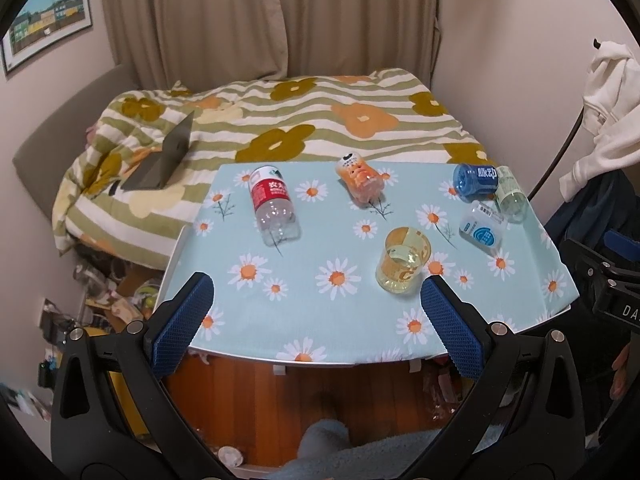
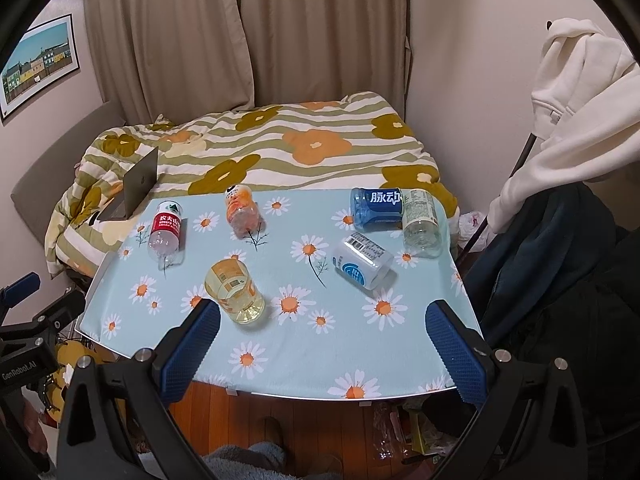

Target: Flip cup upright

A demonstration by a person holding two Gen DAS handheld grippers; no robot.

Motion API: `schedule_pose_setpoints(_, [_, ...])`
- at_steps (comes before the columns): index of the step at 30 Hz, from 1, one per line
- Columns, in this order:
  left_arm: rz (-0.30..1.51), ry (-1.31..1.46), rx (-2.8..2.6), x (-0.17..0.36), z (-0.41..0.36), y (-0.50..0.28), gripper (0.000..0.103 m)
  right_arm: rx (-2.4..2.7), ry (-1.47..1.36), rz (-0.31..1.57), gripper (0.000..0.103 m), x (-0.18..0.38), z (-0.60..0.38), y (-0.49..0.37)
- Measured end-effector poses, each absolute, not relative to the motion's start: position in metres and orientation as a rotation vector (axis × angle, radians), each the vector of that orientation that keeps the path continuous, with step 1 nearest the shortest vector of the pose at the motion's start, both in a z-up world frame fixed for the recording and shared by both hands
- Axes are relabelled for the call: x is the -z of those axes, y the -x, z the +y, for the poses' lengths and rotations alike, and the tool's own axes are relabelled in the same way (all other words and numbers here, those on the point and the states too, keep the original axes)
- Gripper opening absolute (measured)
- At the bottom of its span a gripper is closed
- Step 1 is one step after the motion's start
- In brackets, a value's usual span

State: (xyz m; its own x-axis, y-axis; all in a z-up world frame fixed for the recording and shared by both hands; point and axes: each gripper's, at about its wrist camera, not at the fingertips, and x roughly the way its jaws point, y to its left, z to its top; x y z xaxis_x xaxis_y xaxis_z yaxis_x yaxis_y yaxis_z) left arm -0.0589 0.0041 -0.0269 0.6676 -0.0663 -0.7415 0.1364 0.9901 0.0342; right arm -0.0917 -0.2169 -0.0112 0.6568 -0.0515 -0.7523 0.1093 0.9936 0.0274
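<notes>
A yellow see-through cup (image 1: 403, 259) stands upright on the daisy-print table (image 1: 312, 312), near the front and right of the middle. It also shows in the right wrist view (image 2: 234, 291), left of the middle. My left gripper (image 1: 316, 312) is open and empty over the table's front edge, its right finger just below the cup. My right gripper (image 2: 322, 340) is open and empty over the front edge, its left finger close to the cup's base.
Several cut bottles lie on their sides: red-label (image 1: 274, 208), orange (image 1: 360, 180), blue (image 1: 476, 182), clear green (image 1: 510, 196), white-blue (image 1: 482, 230). A bed with a laptop (image 1: 164, 160) lies behind. Clothes hang at right (image 2: 580, 120). Floor clutter sits at left.
</notes>
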Motion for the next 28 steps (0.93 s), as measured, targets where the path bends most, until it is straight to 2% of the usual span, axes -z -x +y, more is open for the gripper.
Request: schedule_pose_setpoints(28, [0.833,-0.081,0.097,0.02,0.008,0.046,0.103,0.092,-0.075,0.848,0.102,0.011,-0.219,0.09])
